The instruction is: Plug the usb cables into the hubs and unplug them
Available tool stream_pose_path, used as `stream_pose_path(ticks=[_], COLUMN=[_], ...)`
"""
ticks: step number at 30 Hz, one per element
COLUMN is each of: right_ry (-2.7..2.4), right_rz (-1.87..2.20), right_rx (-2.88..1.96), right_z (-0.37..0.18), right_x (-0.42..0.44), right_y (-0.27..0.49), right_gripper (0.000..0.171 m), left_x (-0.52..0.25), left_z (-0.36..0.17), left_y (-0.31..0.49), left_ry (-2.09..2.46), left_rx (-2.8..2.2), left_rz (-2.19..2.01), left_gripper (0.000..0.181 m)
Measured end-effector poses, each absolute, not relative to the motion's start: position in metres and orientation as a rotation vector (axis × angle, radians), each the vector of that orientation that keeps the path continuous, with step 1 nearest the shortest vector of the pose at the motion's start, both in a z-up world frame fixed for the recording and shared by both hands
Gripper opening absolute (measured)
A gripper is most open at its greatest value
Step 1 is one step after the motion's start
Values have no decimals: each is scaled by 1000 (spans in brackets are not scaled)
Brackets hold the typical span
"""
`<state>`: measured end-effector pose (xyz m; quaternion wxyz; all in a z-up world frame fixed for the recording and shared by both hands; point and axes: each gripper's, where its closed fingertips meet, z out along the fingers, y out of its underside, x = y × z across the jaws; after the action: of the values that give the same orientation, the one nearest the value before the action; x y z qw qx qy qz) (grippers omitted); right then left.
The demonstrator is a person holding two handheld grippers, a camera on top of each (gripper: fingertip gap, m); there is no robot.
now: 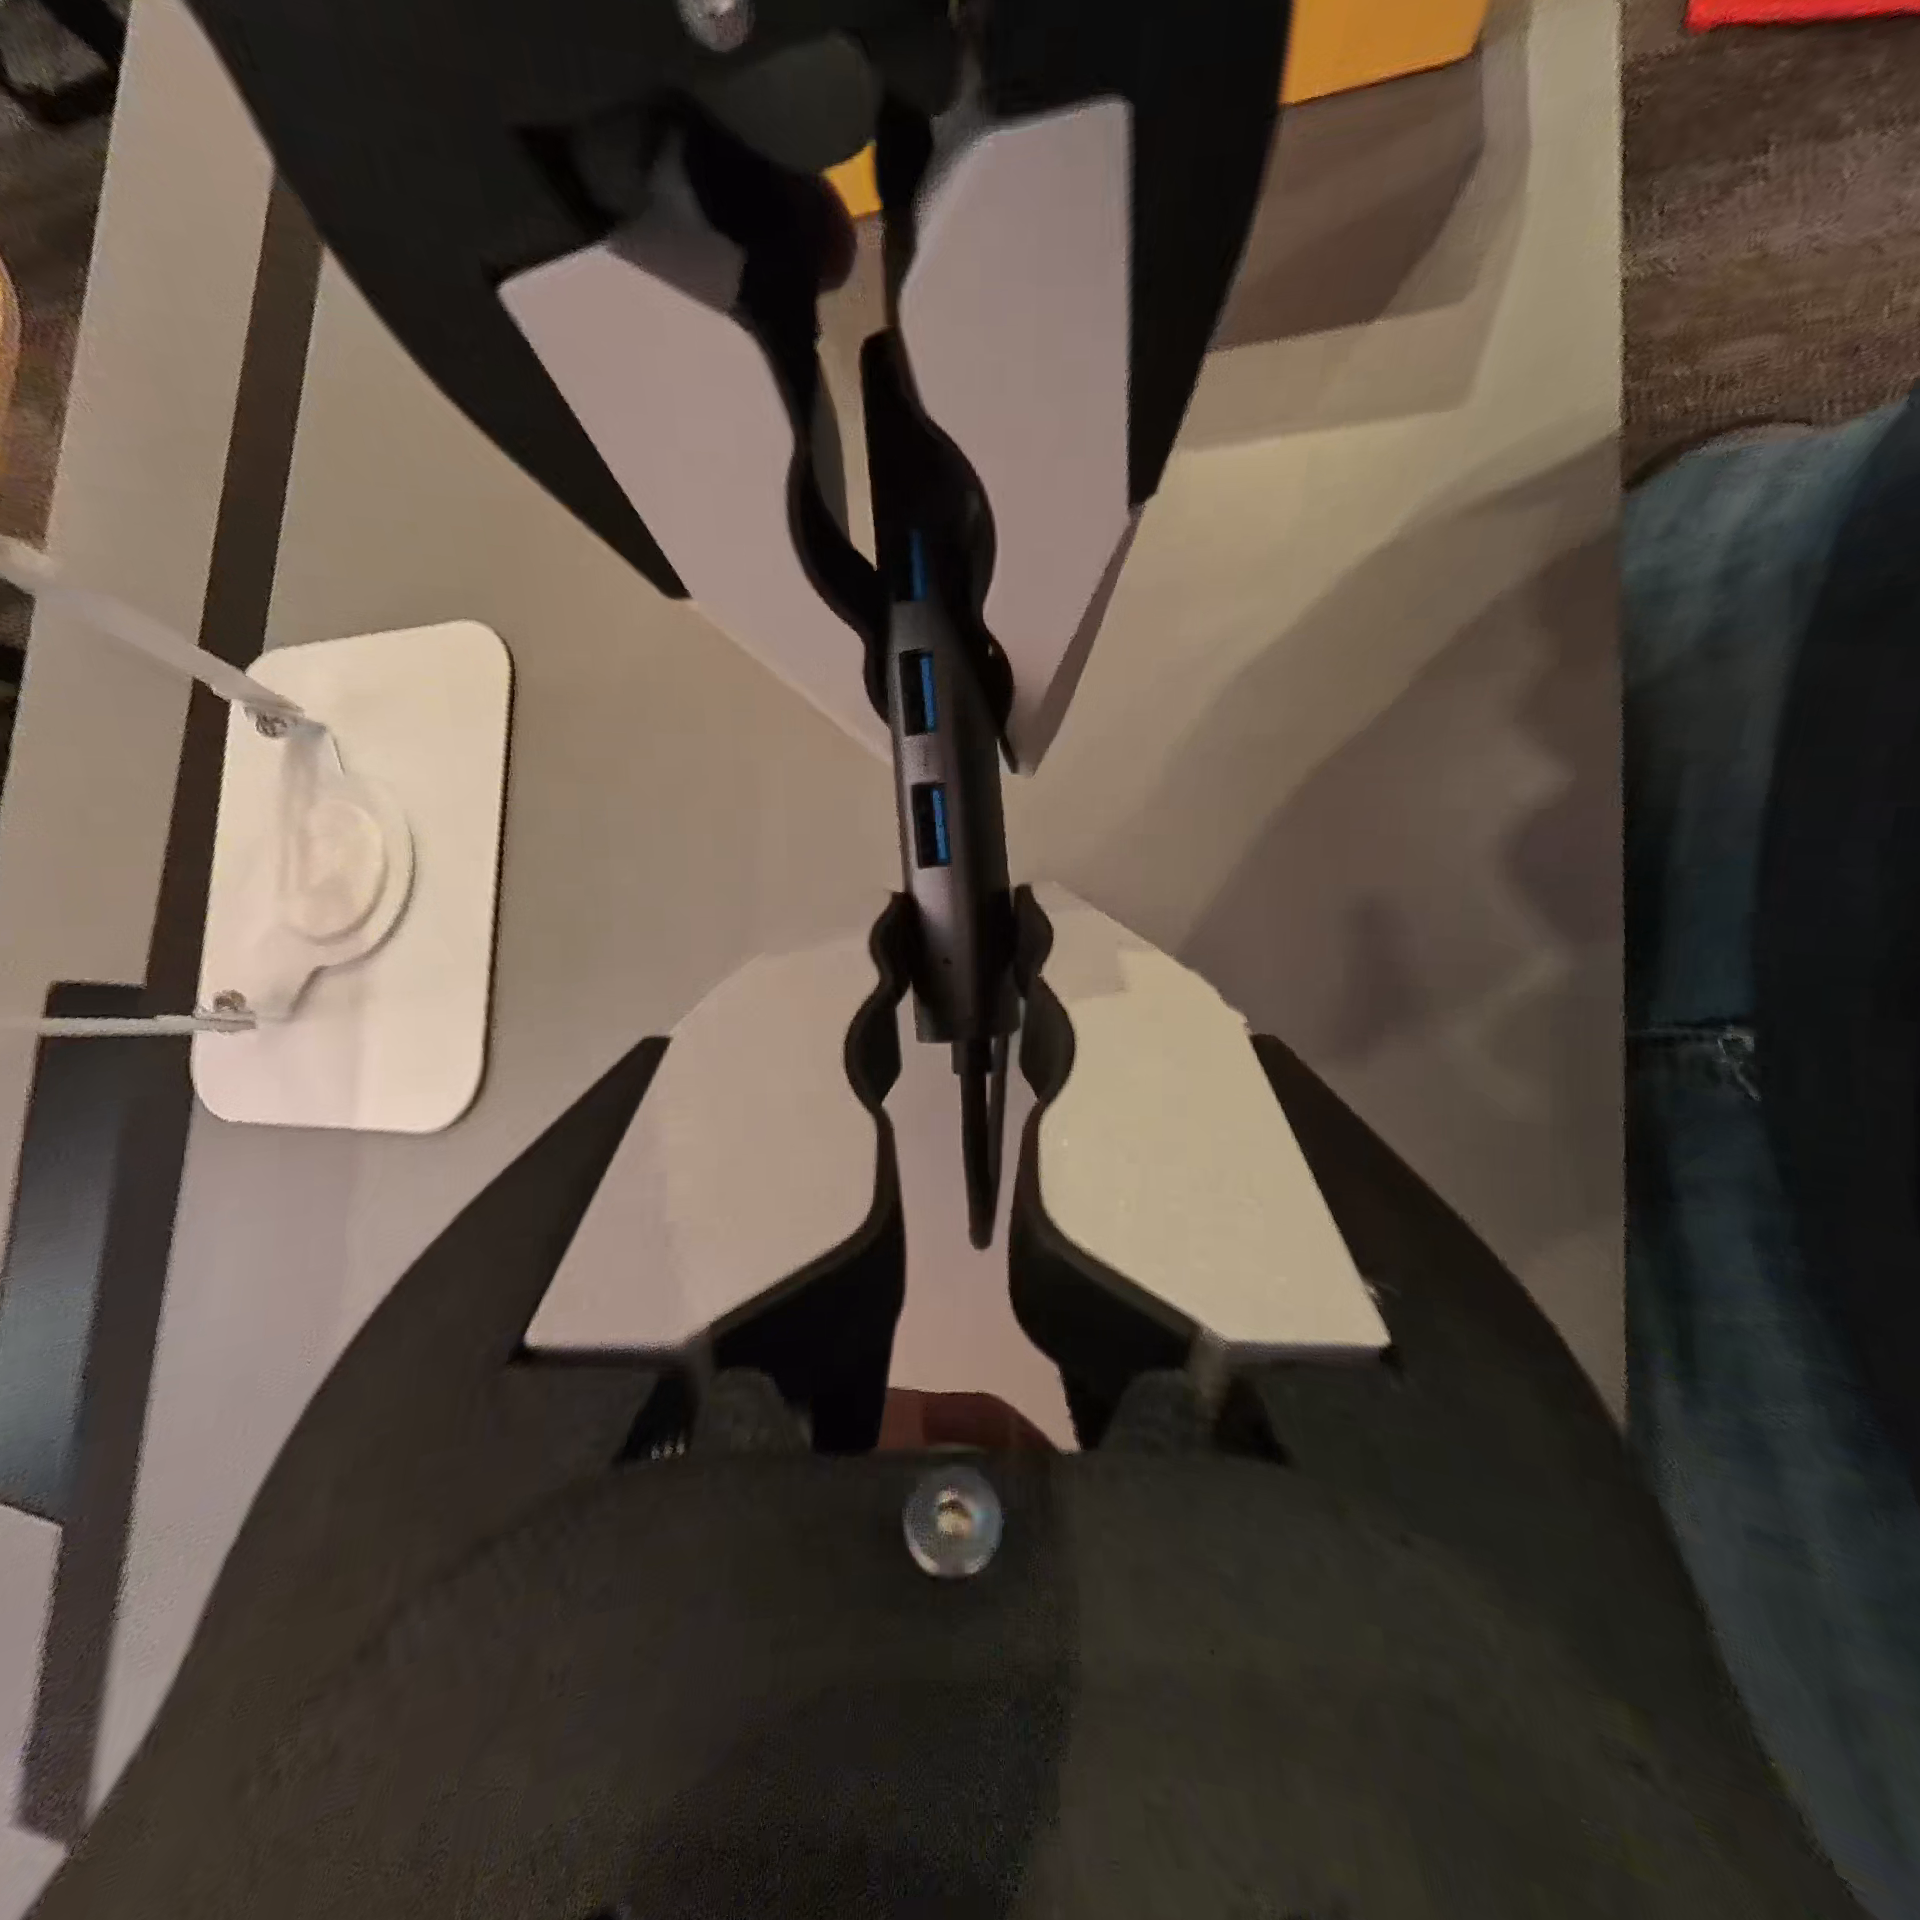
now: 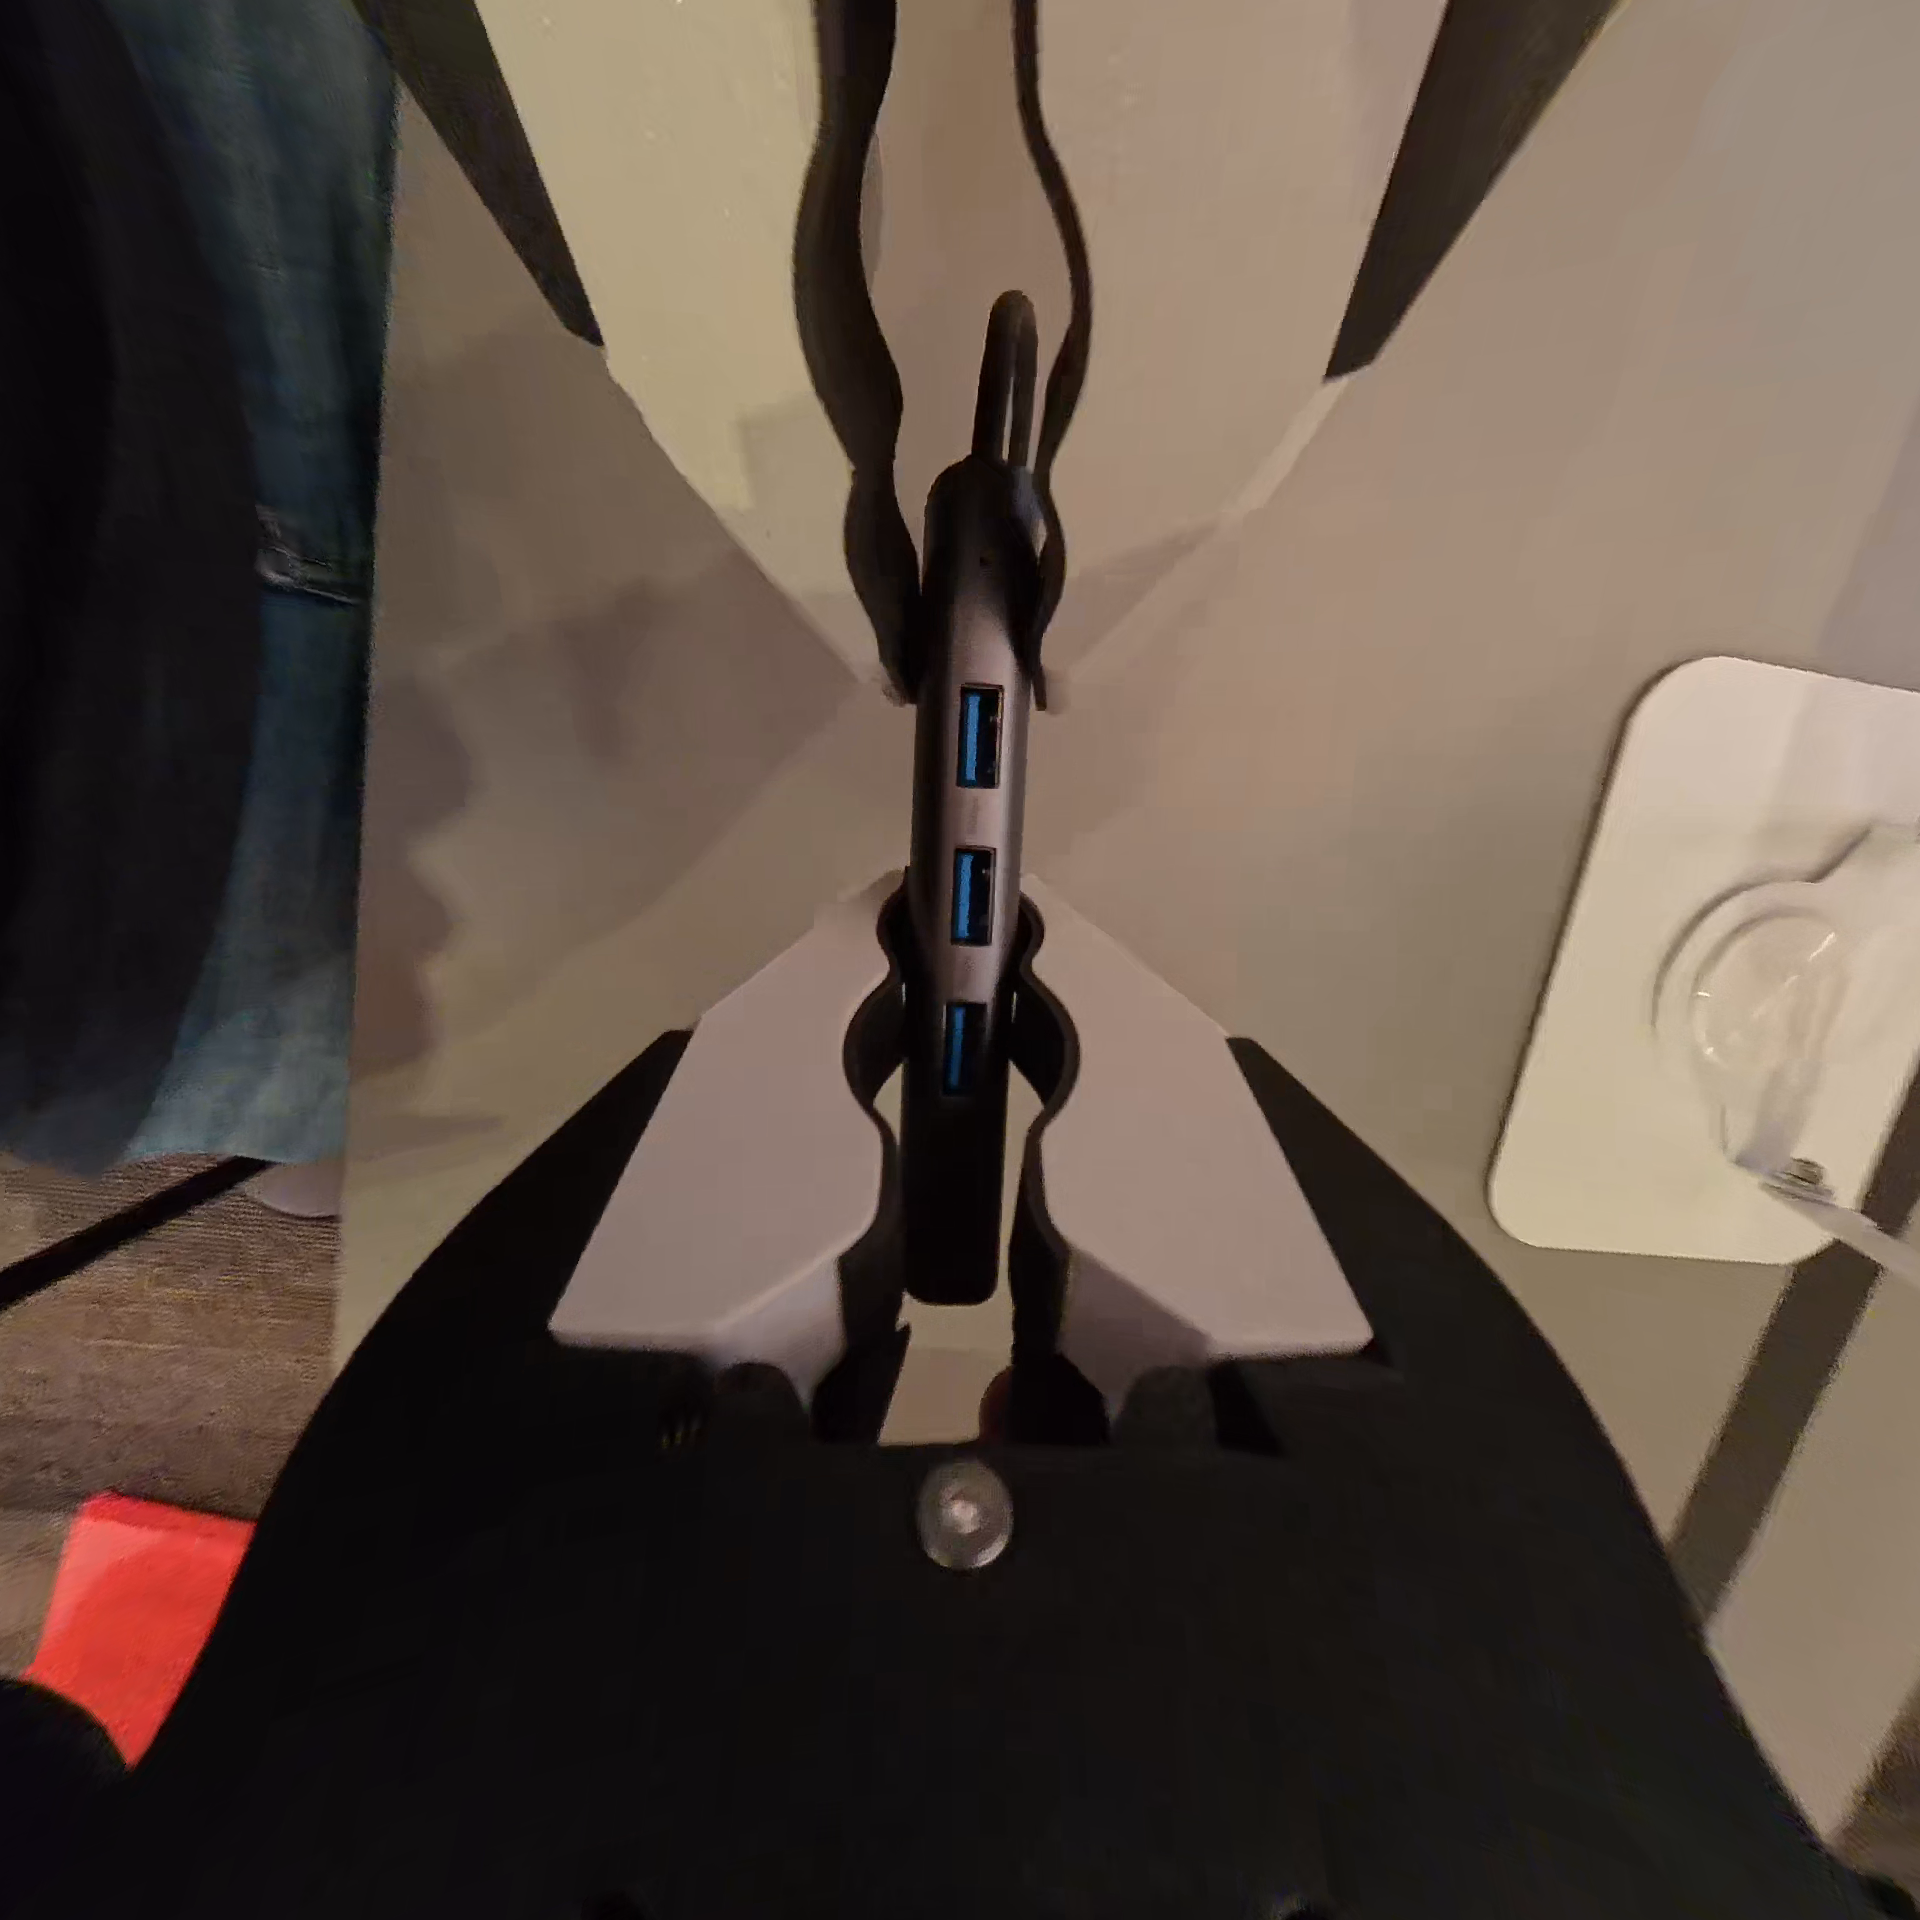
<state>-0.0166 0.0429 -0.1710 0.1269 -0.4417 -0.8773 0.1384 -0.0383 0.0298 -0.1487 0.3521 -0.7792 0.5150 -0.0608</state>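
Note:
A slim dark grey USB hub (image 1: 951,821) with three blue ports is held on edge above the grey table (image 1: 644,831), ports facing up. No cable is plugged into the ports that show. My left gripper (image 1: 958,920) is shut on the hub's cable end, and the hub's own black cable (image 1: 982,1143) runs back between its fingers. My right gripper (image 2: 964,904) is shut on the other end of the hub (image 2: 971,800). The two grippers face each other, tips a short gap apart. The left gripper (image 2: 971,691) and the looped cable (image 2: 1008,364) show at the top of the right wrist view.
A white plate with a clear plastic holder (image 1: 353,883) lies on the table beside the grippers, and also shows in the right wrist view (image 2: 1714,966). A person's leg in jeans (image 1: 1766,935) stands at the table's edge. A red object (image 2: 135,1621) lies on the carpet.

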Motion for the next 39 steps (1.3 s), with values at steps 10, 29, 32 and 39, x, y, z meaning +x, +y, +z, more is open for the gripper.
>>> stream_pose_path(ticks=[10, 29, 32, 39], right_ry=[-1817, -1561, -1523, -1620], right_rz=[362, 416, 380, 410], right_rx=[-1502, -1421, -1454, -1403], right_z=[-127, -158, -157, -161], right_x=[-34, -58, -54, -55], right_y=[109, 79, 90, 90], right_gripper=[101, 90, 133, 134], left_x=[-53, -36, -36, -27], left_z=[-138, -141, -145, -152], left_y=[52, 58, 56, 52], left_ry=[536, 83, 80, 46], left_rx=[-2013, -1866, -1875, -1872], left_rz=[-668, -1055, -1055, -1124], left_gripper=[17, 17, 17, 17])
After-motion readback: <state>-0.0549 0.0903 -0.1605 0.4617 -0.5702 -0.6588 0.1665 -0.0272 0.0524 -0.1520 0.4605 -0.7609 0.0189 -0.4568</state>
